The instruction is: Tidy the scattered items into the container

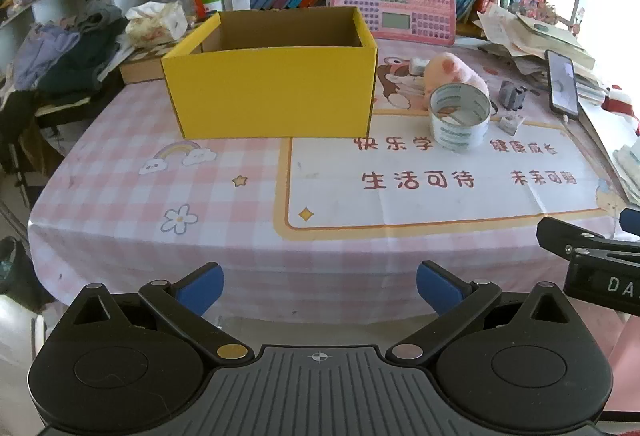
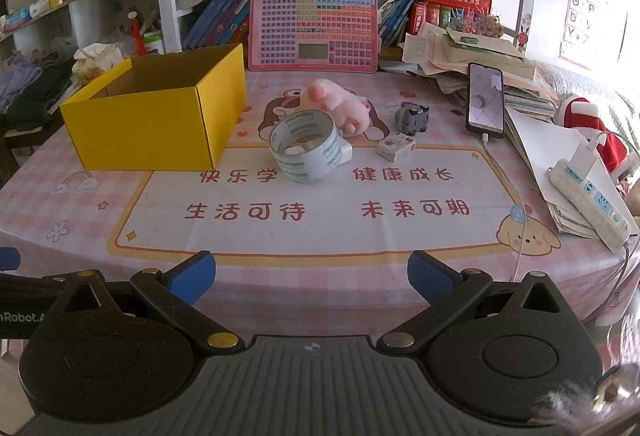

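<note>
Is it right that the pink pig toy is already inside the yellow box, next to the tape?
Not quite. The pink pig toy lies on the table, outside the yellow box, which looks empty. It is next to the tape. The right wrist view shows this.

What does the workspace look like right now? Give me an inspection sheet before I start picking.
Surface: pink checked printed tablecloth, near half bare.
Job's things: open yellow cardboard box at left, nothing seen inside; clear tape roll, pink plush toy, small grey toy and small white packet grouped to its right.
Clutter: black smartphone, paper stack, pink keyboard-style toy board.
Tongs: left tongs and right tongs open, empty, at the near edge.
Cables: white charging cable from the phone, white power strip.
Surroundings: crowded bookshelves behind, clothes pile at left.
</note>
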`<state>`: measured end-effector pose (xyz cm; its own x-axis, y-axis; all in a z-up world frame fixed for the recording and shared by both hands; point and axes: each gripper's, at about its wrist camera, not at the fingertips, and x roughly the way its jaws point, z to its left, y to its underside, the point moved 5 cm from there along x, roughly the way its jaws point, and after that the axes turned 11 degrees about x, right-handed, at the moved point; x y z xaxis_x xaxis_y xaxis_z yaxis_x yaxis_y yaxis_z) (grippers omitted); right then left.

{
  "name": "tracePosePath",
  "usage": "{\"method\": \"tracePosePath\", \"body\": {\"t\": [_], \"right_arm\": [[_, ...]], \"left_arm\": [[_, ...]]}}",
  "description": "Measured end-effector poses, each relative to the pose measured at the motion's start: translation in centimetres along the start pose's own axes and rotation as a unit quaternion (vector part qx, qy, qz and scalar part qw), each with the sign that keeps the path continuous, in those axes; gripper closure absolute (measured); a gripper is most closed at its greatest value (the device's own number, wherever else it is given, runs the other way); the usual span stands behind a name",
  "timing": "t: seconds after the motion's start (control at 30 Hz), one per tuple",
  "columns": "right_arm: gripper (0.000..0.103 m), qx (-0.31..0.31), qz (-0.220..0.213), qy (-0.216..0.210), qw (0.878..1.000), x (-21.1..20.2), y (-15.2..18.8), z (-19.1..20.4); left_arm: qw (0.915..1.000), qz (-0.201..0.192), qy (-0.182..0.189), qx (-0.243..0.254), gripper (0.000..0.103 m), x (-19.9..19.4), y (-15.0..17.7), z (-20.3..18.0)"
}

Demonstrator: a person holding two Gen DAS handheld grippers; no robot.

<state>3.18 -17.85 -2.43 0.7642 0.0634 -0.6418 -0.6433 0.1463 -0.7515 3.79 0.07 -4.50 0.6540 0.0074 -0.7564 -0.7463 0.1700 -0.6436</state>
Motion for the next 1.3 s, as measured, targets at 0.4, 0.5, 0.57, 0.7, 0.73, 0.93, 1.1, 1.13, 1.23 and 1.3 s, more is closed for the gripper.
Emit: {"method": "tracePosePath", "body": {"t": [0.4, 0.5, 0.57, 0.7, 0.73, 0.93, 1.1, 1.13, 1.23, 1.3], "right_arm": [[0.0, 0.001, 0.001, 0.002, 1.0, 0.03, 0.15, 0.05], [0.0, 0.001, 0.003, 0.001, 1.0, 0.12, 0.19, 0.08], [0.0, 0.002, 0.003, 0.001, 1.0, 0.14, 0.22, 0.08], [0.0, 0.002, 0.004, 0.001, 1.0, 0.18, 0.21, 0.19], [0.0, 0.002, 0.004, 0.001, 1.0, 0.19, 0.2, 0.2], [0.0, 0.002, 0.004, 0.001, 1.0, 0.27, 0.27, 0.32], [0.0, 0.001, 0.005, 0.002, 1.0, 0.32, 0.33, 0.4], [0.0, 0.002, 0.005, 0.002, 1.0, 0.32, 0.29, 0.42], [0.0, 0.002, 0.005, 0.002, 1.0, 0.29, 0.14, 0.42], [0.0, 0.002, 0.005, 0.003, 1.0, 0.29, 0.13, 0.4]], "left_arm": [[1.0, -0.001, -0.001, 0.006, 0.0, -0.05, -0.13, -0.01], [1.0, -0.003, 0.002, 0.007, 0.0, -0.02, -0.12, 0.05], [1.0, -0.003, 0.003, 0.007, 0.0, -0.02, -0.14, 0.07], [0.9999, -0.002, 0.004, 0.009, 0.0, 0.01, -0.15, 0.12], [0.9999, -0.002, 0.004, 0.009, 0.0, 0.02, -0.15, 0.15], [0.9999, -0.002, 0.006, 0.01, 0.0, 0.07, -0.12, 0.18], [0.9999, -0.001, 0.009, 0.012, 0.0, 0.2, -0.08, 0.15], [0.9999, -0.001, 0.01, 0.012, 0.0, 0.2, -0.08, 0.15], [0.9999, -0.002, 0.011, 0.012, 0.0, 0.23, -0.09, 0.11], [0.9999, -0.004, 0.012, 0.011, 0.0, 0.18, -0.17, 0.13]]}}
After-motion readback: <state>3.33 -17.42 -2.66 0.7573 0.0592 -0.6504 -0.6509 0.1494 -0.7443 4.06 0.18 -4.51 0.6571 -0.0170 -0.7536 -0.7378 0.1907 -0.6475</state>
